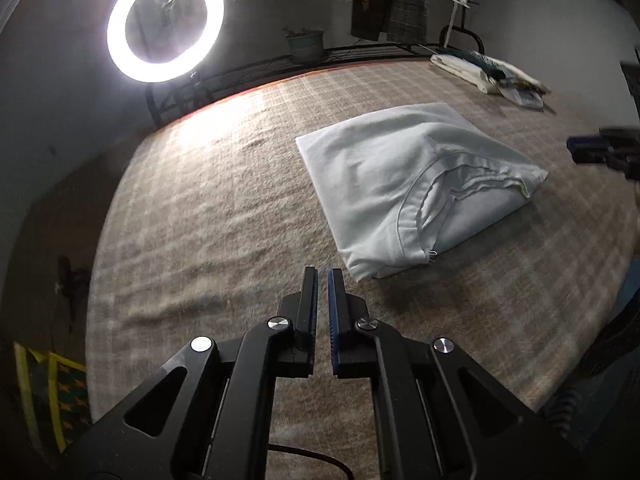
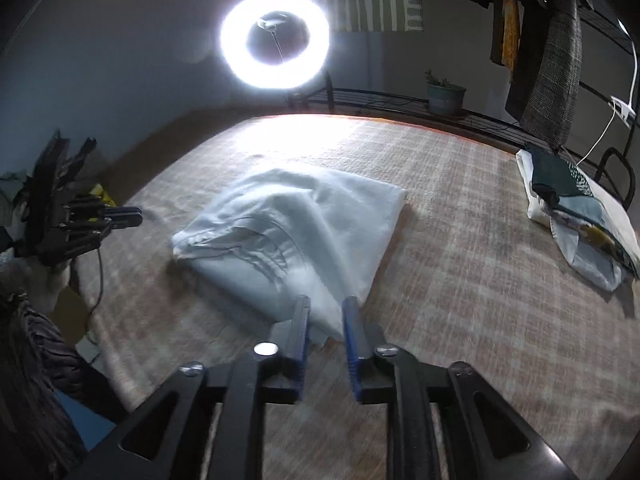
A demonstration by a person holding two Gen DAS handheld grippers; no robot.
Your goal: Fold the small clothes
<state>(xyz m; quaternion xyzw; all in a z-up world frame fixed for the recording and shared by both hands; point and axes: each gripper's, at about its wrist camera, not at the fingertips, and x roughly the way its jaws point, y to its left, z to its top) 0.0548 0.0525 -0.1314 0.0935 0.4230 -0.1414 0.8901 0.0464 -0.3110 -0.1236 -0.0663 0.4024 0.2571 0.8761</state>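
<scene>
A white garment lies folded into a rough rectangle on the plaid bedcover, its neckline facing up. It also shows in the right wrist view. My left gripper is shut and empty, hovering just left of the garment's near corner. It shows at the left of the right wrist view. My right gripper is open, its fingers astride the garment's near corner without closing on it. It shows at the right edge of the left wrist view.
A stack of folded clothes lies at the far right of the bed. A ring light glares beyond the far edge, beside a black rail, a potted plant and hanging clothes. The person's arm is at left.
</scene>
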